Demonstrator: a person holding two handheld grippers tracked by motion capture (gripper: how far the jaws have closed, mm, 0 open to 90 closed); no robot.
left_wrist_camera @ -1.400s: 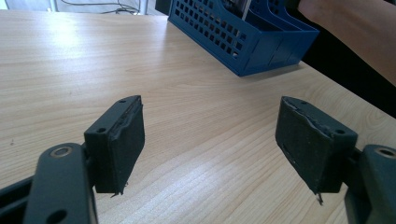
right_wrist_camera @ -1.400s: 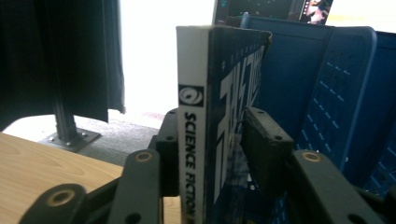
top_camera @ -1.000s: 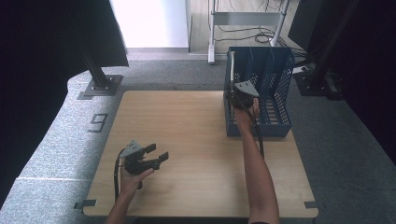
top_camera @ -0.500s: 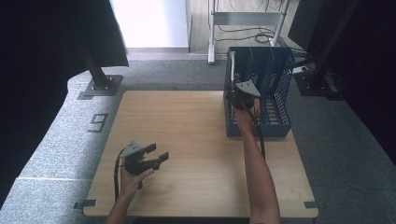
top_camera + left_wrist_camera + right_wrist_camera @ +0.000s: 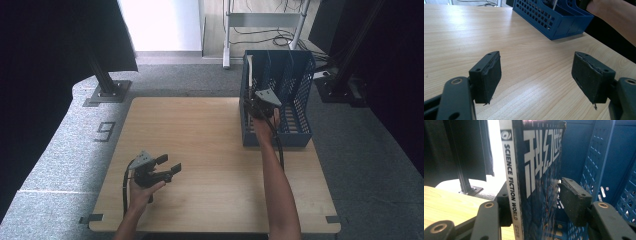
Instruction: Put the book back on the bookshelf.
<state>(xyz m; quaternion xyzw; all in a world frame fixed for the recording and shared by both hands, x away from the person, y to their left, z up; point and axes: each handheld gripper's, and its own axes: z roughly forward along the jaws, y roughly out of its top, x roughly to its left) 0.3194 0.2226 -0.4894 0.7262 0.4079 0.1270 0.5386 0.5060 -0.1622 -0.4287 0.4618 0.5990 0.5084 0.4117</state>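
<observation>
A magazine (image 5: pixel 534 170) with "Science Fiction World" on its white spine stands upright in the left slot of a blue file rack (image 5: pixel 295 100); its pale edge (image 5: pixel 250 70) sticks up above the rack's wall. My right gripper (image 5: pixel 535 192) reaches into that slot with the magazine between its jaws. The jaws have just been opening and stand much wider than the thin magazine; the right pad (image 5: pixel 574 200) is off the cover. My left gripper (image 5: pixel 536 77) rests low over the wooden table (image 5: pixel 200 130) near the front left, open, with nothing between its pads.
The rack stands at the table's back right corner, with further slots to the right of the magazine. Beyond the table are grey carpet, a black stand foot (image 5: pixel 107 92) at the back left and a metal frame (image 5: pixel 260 20) with cables.
None of the hands has shifted in the high view; the right gripper stays at the rack and the left one stays at the front left.
</observation>
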